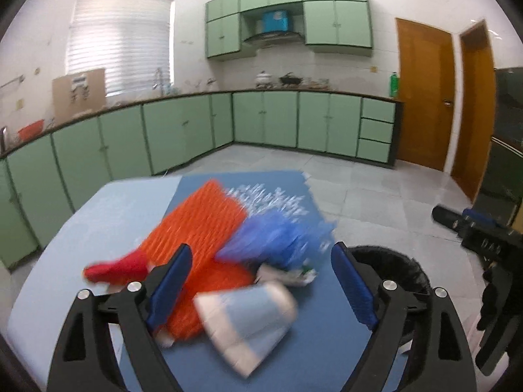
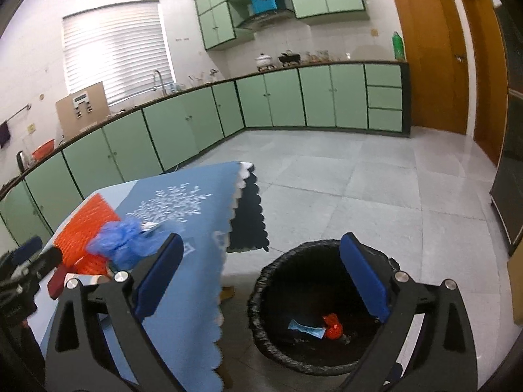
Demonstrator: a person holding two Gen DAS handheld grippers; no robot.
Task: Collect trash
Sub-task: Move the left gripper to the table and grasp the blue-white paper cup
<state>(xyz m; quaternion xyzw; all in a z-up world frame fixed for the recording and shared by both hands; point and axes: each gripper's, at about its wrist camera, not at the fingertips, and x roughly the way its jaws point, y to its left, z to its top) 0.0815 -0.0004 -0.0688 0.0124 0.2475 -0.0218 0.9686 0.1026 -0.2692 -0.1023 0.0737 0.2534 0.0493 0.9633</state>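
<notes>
A kitchen with green cabinets (image 1: 183,130), a tiled floor (image 2: 359,176) and wooden doors (image 1: 423,94) is seen beyond a table covered by a blue cloth (image 2: 196,228). On the cloth a heap of trash is laid: an orange foam net (image 1: 202,228) with its long axis running from the near left to the far right, a crumpled blue bag (image 1: 278,238) touching its right edge, a red piece (image 1: 114,269) at its near left, and a paper cup (image 1: 248,320) lying on its side, its long axis slanted, one end toward the net, the other toward the camera. Which end is the mouth cannot be told through the blur. The left gripper (image 1: 261,287) is held spread above the cup, nothing pinched. The right gripper (image 2: 261,281) is likewise spread and empty, held over a black-lined bin (image 2: 261,294) on the floor just beside the table. In the bin a red wrapper (image 2: 332,326) and a blue wrapper (image 2: 305,328) are seen, touching
</notes>
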